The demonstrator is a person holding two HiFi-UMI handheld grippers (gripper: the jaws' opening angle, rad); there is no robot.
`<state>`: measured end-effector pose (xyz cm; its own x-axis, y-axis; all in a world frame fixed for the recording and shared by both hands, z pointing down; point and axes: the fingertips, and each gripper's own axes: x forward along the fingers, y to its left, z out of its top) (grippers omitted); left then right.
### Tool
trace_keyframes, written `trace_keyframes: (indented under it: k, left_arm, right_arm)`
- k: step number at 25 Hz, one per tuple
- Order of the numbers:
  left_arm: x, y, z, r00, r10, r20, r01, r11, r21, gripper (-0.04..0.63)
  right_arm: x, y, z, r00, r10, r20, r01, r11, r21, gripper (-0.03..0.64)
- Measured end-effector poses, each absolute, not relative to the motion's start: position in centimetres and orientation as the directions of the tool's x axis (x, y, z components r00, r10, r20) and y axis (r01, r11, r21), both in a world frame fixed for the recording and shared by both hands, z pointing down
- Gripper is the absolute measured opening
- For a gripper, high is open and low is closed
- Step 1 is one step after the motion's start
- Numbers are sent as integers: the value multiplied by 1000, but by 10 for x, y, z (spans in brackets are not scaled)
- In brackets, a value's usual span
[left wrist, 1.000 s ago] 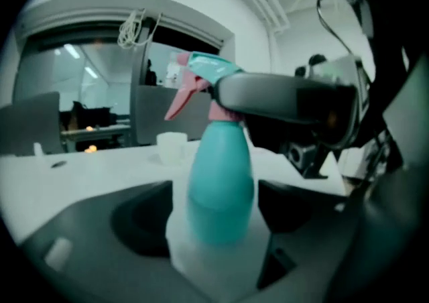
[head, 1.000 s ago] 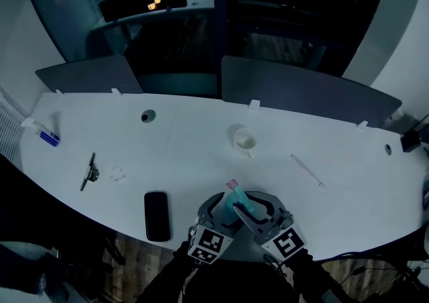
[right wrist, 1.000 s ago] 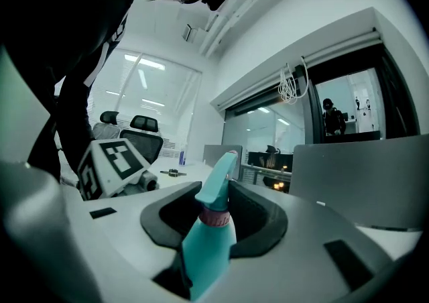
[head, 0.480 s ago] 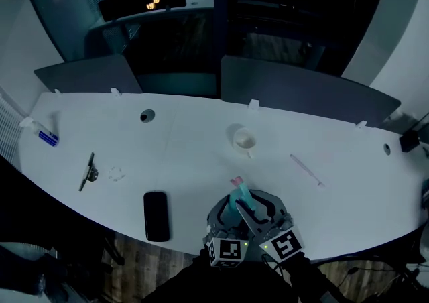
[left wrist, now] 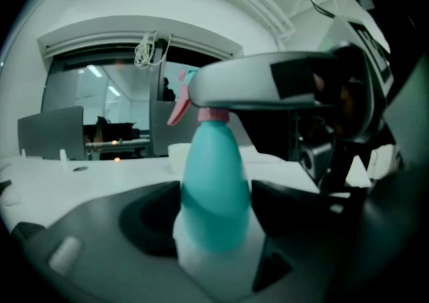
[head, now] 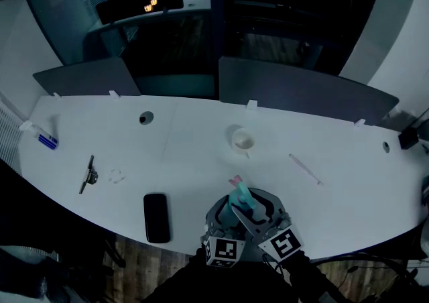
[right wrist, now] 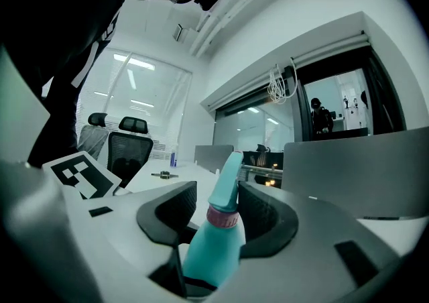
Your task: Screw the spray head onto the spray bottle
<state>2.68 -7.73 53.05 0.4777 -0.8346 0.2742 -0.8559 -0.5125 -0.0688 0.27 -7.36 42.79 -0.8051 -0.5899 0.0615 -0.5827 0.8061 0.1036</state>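
Note:
A teal spray bottle (head: 240, 196) with a pink collar (right wrist: 222, 218) and a teal spray head (right wrist: 226, 181) stands up between both grippers at the table's near edge. My left gripper (left wrist: 214, 211) has closed in and is shut on the bottle's body (left wrist: 214, 188); both dark pads touch it. My right gripper (right wrist: 220, 211) sits around the spray head and collar, and its jaws have just been opening. A gap shows beside the left pad, so it stands open. In the head view my left gripper (head: 226, 213) and right gripper (head: 251, 206) meet under the bottle.
On the white table (head: 201, 154) lie a black phone (head: 156, 216), a white cup (head: 242, 140), a thin white stick (head: 306, 169), a dark tool (head: 88, 173) and a blue-white item (head: 45, 138). Grey partition screens (head: 301, 97) line the far edge.
My left gripper has swung right, its marker cube now closer beside the right one, and the bottle stands a little more upright. The right gripper has stayed in place.

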Motion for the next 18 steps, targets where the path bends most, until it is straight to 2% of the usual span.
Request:
trace_keyframes:
  k: [13,18]
  left_arm:
    - [24,-72,536,505,-810,300,-840,-540,-45,331]
    - [21,-64,530,547,-791,273,-821,-571,-10,411]
  right_arm:
    - [26,-71,430,-789,-610,78,-606,792,67,196]
    - [28,-62,436,-806,-585,94,-585,810,22,263]
